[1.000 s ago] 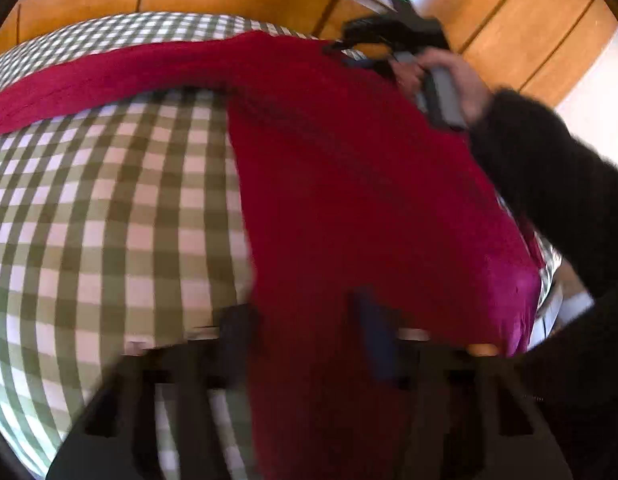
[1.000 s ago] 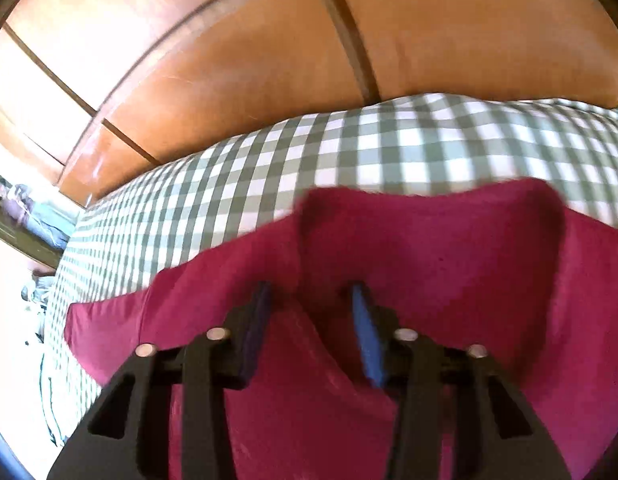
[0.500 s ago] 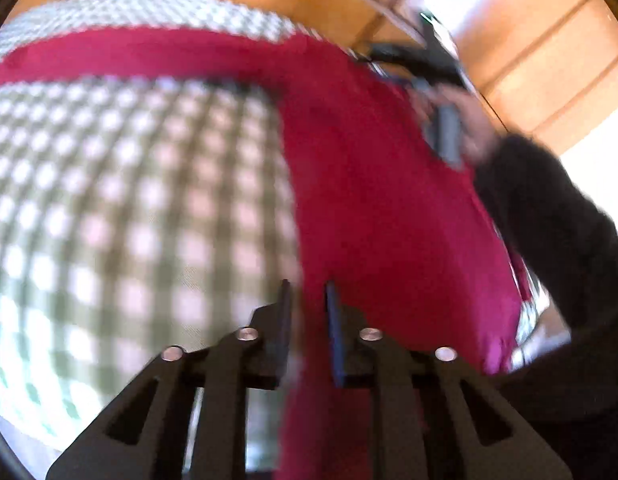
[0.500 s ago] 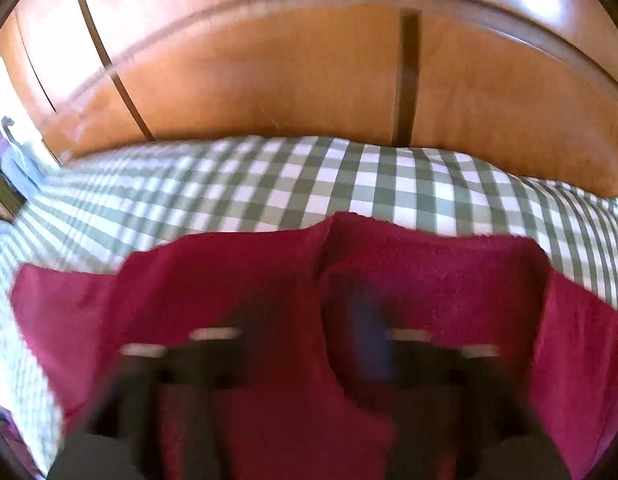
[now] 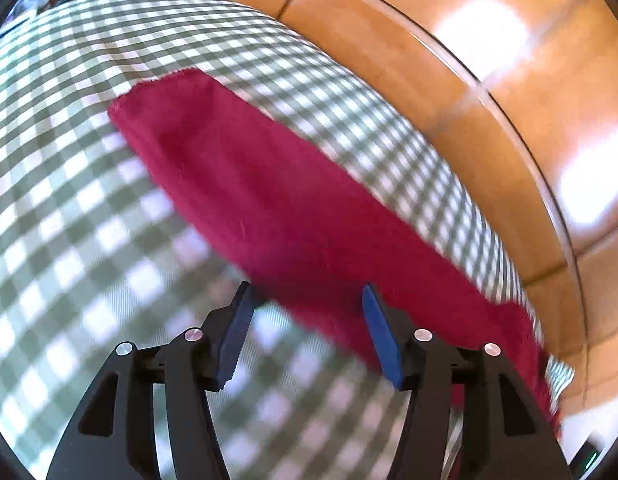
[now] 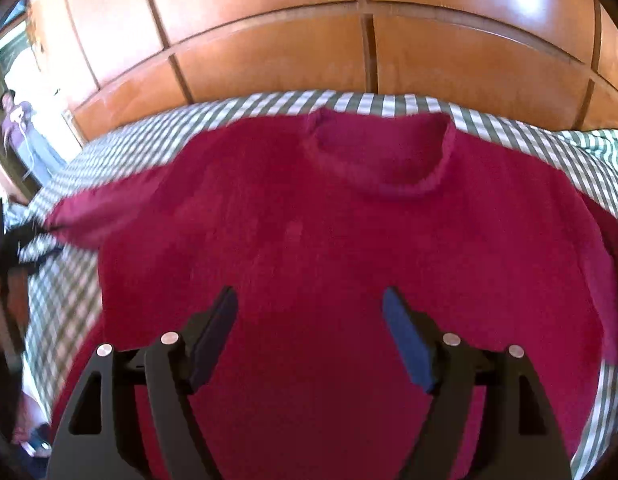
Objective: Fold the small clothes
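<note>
A dark red sweater (image 6: 309, 220) lies flat, front up, on the green-and-white checked cloth (image 6: 109, 136), its round neckline (image 6: 373, 160) toward the wooden wall. My right gripper (image 6: 309, 292) hovers over the sweater's body with its jaws opening and nothing pinched between the pads. One sleeve (image 5: 245, 184) stretches out straight across the cloth (image 5: 69, 200). My left gripper (image 5: 306, 288) hangs above that sleeve near its shoulder end. Its jaws are also opening, and the pads do not press on the fabric.
Wooden wall panels (image 6: 289, 40) rise right behind the cloth's far edge. A person (image 6: 17, 120) stands in a bright doorway far left. A dark blurred shape (image 6: 5, 240) sits at the sleeve's end in the right wrist view.
Both grippers let go of the red sweater and spread their jaws. The left one swung and rolled over to the outstretched sleeve. The right one drew back from the neckline over the body.
</note>
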The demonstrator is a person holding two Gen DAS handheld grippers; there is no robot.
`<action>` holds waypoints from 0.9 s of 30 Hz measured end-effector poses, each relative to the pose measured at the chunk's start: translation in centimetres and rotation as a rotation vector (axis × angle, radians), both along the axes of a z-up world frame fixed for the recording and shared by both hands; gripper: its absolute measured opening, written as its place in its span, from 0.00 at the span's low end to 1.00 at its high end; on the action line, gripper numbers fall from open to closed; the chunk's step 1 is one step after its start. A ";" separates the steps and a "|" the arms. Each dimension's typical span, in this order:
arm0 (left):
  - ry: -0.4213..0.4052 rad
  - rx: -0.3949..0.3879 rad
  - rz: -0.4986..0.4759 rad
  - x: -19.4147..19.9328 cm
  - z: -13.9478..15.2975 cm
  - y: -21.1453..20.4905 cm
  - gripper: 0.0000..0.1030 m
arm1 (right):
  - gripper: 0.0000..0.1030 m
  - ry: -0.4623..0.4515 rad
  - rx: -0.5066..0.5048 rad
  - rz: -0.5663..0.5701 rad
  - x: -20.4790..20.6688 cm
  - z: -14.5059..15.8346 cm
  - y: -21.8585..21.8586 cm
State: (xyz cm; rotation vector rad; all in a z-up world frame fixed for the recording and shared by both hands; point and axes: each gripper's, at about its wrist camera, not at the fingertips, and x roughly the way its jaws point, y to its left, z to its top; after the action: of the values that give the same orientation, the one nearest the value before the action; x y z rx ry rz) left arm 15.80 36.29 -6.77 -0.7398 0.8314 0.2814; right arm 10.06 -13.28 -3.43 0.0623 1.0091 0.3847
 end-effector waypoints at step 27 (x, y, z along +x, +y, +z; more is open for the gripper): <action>-0.044 0.349 -0.061 -9.5 6.0 -9.9 0.37 | 0.84 -0.029 -0.064 -0.030 -1.8 -0.3 -1.5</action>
State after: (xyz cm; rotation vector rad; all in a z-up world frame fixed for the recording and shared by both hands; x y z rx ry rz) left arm 6.28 26.35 -0.75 -0.3918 0.7371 0.3435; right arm 8.24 -14.74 -3.78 0.0143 0.9903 0.3252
